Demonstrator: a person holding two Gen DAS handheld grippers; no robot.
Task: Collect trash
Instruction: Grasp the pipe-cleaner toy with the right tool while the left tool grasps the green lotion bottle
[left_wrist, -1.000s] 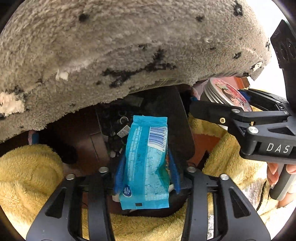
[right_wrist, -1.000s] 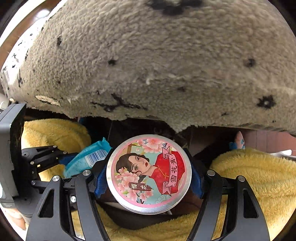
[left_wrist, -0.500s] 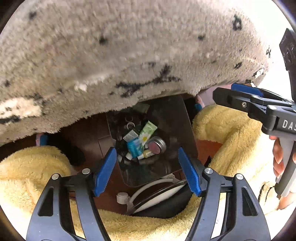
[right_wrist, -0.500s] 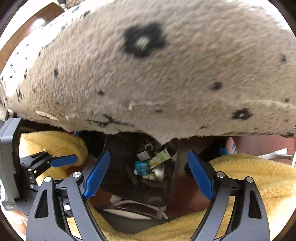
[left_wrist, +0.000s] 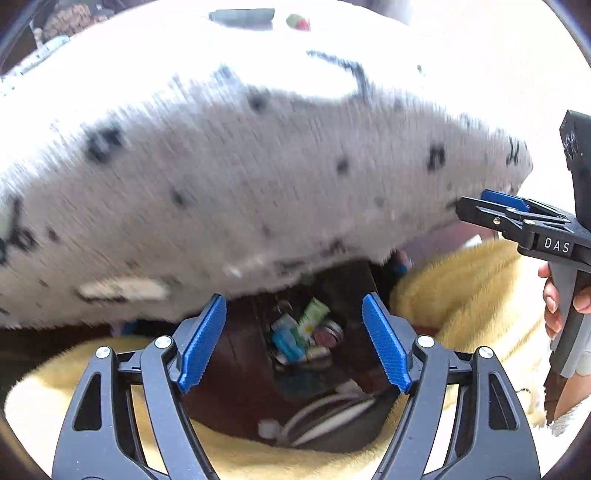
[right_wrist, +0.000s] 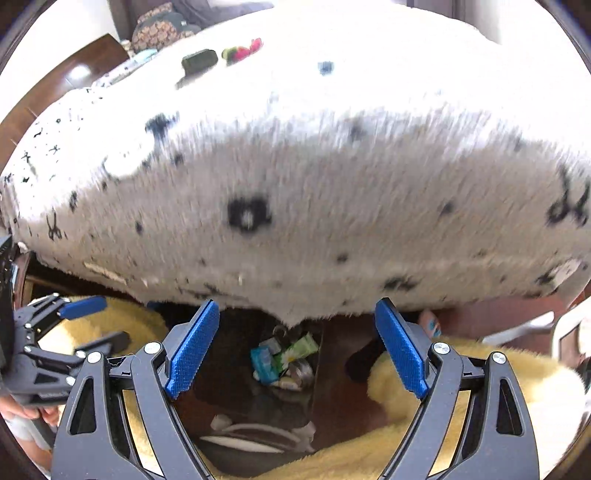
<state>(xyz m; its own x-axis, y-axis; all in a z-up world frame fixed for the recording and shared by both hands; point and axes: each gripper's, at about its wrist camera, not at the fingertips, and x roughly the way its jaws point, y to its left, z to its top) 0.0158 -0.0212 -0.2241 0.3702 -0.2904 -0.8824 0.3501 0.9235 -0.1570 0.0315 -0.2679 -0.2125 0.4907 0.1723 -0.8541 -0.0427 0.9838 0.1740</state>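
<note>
Only readable text is "DAS" on the right gripper (left_wrist: 517, 218), whose jaws sit wide and empty. Left gripper (left_wrist: 295, 341) jaws are opening, nothing between them. Wrappers in the trash bin (left_wrist: 354, 284) are too blurry.

A home, most likely a bedroom or living room. A shaggy white plush cover with black marks (right_wrist: 295, 206) drapes a soft piece of furniture, a fluffy yellow blanket (right_wrist: 461, 391) lies below, dark brown wooden flooring (right_wrist: 85, 70) shows beyond, and a dark bin with small wrappers (left_wrist: 303, 339) stands underneath.
</note>
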